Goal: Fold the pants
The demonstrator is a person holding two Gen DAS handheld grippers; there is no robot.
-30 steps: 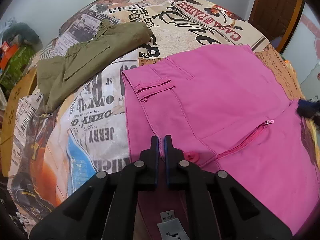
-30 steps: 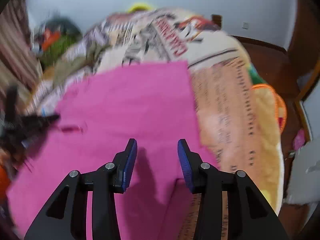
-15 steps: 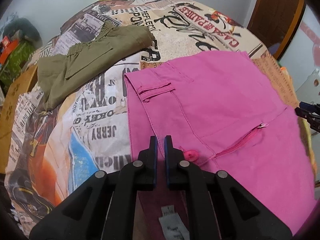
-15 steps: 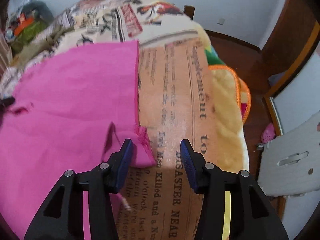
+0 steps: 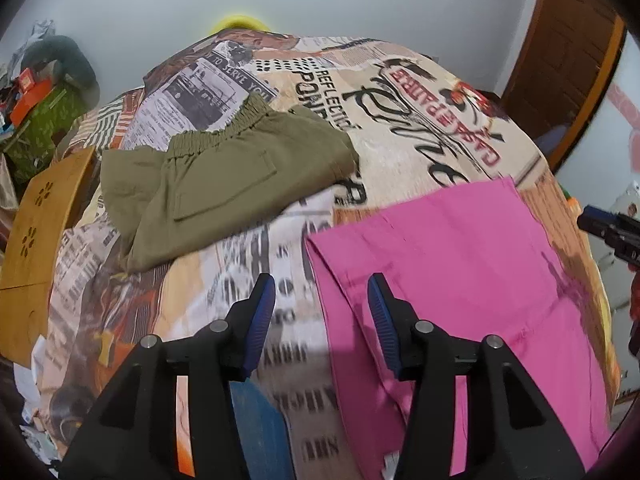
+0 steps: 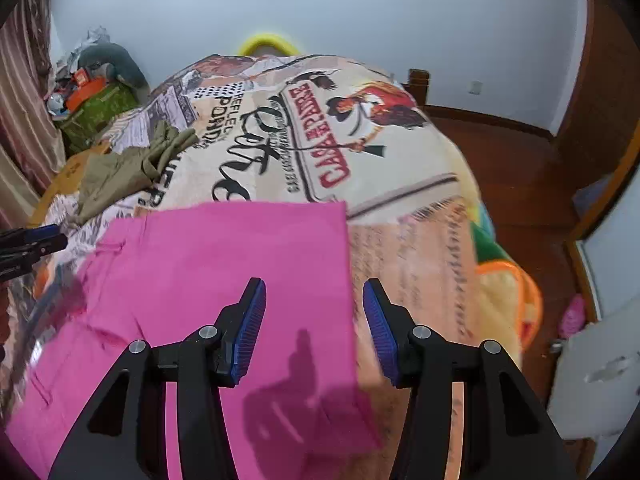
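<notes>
Pants (image 5: 460,264), pink, lie flat on the bed (image 5: 420,120), already doubled over, ahead of and below both grippers. We find the left gripper (image 5: 321,312) with jaws opening and nothing between them, the pants' left edge just below its right finger. The right gripper (image 6: 312,316) stands released over the right edge, also empty. We judge a fold just laid down; the next move calls for a fresh hold on an edge. Green shorts (image 5: 224,184) lie well beyond the left gripper.
</notes>
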